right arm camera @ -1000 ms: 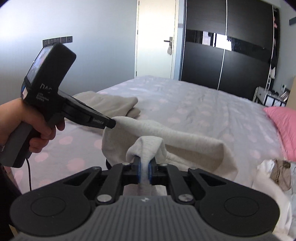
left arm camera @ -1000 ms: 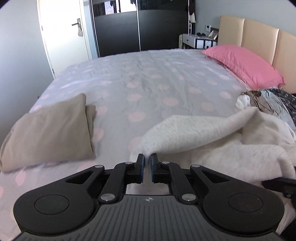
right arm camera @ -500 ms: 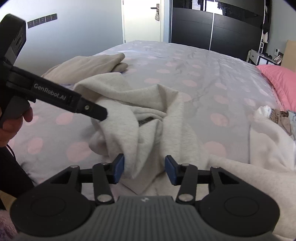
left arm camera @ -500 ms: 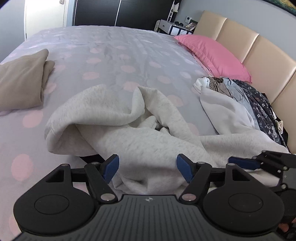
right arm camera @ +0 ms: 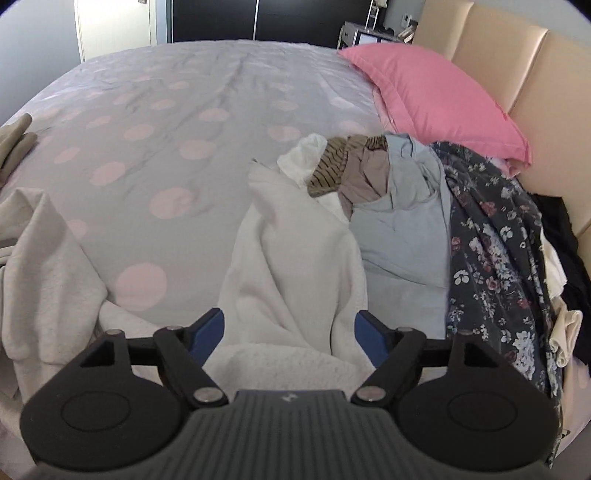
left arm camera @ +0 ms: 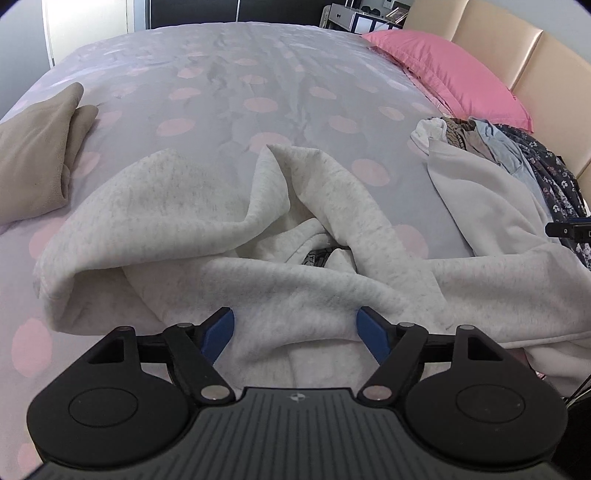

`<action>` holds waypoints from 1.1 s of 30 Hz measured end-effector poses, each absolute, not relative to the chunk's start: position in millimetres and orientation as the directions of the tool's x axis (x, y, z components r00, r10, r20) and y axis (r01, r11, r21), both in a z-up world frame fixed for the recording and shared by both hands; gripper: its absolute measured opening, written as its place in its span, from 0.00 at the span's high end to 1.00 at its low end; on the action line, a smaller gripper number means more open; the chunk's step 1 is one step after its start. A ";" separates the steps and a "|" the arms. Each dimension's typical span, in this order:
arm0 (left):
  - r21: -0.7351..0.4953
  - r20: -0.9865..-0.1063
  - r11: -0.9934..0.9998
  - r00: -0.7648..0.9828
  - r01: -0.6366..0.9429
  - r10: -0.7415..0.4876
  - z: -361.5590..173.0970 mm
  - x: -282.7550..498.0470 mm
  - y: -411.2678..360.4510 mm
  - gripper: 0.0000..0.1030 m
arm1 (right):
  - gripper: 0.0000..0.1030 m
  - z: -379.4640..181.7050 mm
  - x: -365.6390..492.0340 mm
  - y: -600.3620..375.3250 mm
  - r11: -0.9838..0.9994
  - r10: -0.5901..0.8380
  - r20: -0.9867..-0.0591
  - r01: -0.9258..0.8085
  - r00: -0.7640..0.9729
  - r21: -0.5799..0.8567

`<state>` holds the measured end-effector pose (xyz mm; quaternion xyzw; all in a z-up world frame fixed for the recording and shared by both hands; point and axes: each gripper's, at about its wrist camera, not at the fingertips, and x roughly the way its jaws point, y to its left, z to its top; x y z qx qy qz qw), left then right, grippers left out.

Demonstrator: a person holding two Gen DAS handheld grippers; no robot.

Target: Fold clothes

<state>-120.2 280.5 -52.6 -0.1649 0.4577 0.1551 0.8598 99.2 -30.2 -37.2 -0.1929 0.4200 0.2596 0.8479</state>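
From my left-hand camera, at nine o'clock, a folded beige fleece garment (left arm camera: 35, 158) lies on the grey bedspread with pale pink dots (left arm camera: 229, 74), which fills the whole middle of both views and is lightly creased along its length. Behind it at eleven o'clock stands a white door (left arm camera: 85, 29), then a black glossy wardrobe front (left arm camera: 236, 11) at twelve. At the centre of this view lies the crumpled heather-grey sweatshirt (left arm camera: 207, 221), bunched in loose folds with a dark printed label showing in its hollow; its near fold sits right between the blue pads of my left gripper (left arm camera: 295, 332), whose jaws are spread wide and hold nothing, though I cannot tell whether the pads touch the cloth. At one o'clock is a white bedside cabinet (left arm camera: 354, 20), then a pink pillow (left arm camera: 450, 74) against the padded cream headboard (left arm camera: 517, 44) at two. From my right-hand camera, an edge of the same sweatshirt shows at nine o'clock, and my right gripper (right arm camera: 290, 339) is likewise spread wide and empty above a cream-white fleecy garment (right arm camera: 291, 266). From twelve to three o'clock the unfolded pile runs on: a brown striped piece (right arm camera: 332, 162), a pale blue shirt (right arm camera: 402, 221), a dark floral fabric (right arm camera: 495, 251), and something black (right arm camera: 561, 236) against the headboard.
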 end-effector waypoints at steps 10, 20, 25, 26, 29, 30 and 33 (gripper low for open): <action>-0.111 -0.846 0.912 0.519 -0.395 0.122 -66.9 -114.4 279.5 0.29 | 0.66 -106.8 146.3 14.3 0.776 0.151 -0.880 -0.606 0.450 -0.177; -0.119 -0.851 0.910 0.513 -0.398 0.114 -64.1 -115.1 281.1 0.30 | 0.89 22.1 169.9 -30.2 0.854 0.049 -0.666 -0.377 0.744 -0.358; -0.122 -0.847 0.909 0.520 -0.398 0.114 -63.8 -114.2 281.6 0.30 | 0.89 114.3 202.6 -52.4 0.854 -0.058 -0.489 -0.210 0.870 -0.475; -0.122 -0.846 0.909 0.520 -0.398 0.114 -64.3 -114.2 281.6 0.30 | 0.89 130.1 208.8 -56.0 0.846 -0.085 -0.440 -0.169 0.894 -0.506; -0.123 -0.845 0.909 0.522 -0.398 0.115 -65.0 -113.7 282.2 0.30 | 0.89 160.7 233.5 -68.6 0.844 -0.188 -0.328 -0.018 0.926 -0.536; -0.121 -0.844 0.910 0.523 -0.398 0.117 -65.3 -113.9 281.8 0.30 | 0.89 166.0 242.7 -73.1 0.842 -0.231 -0.304 0.033 0.924 -0.539; -0.119 -0.844 0.911 0.524 -0.396 0.117 -65.3 -114.6 282.4 0.30 | 0.85 162.7 266.2 -88.8 0.858 -0.292 -0.372 0.069 0.881 -0.509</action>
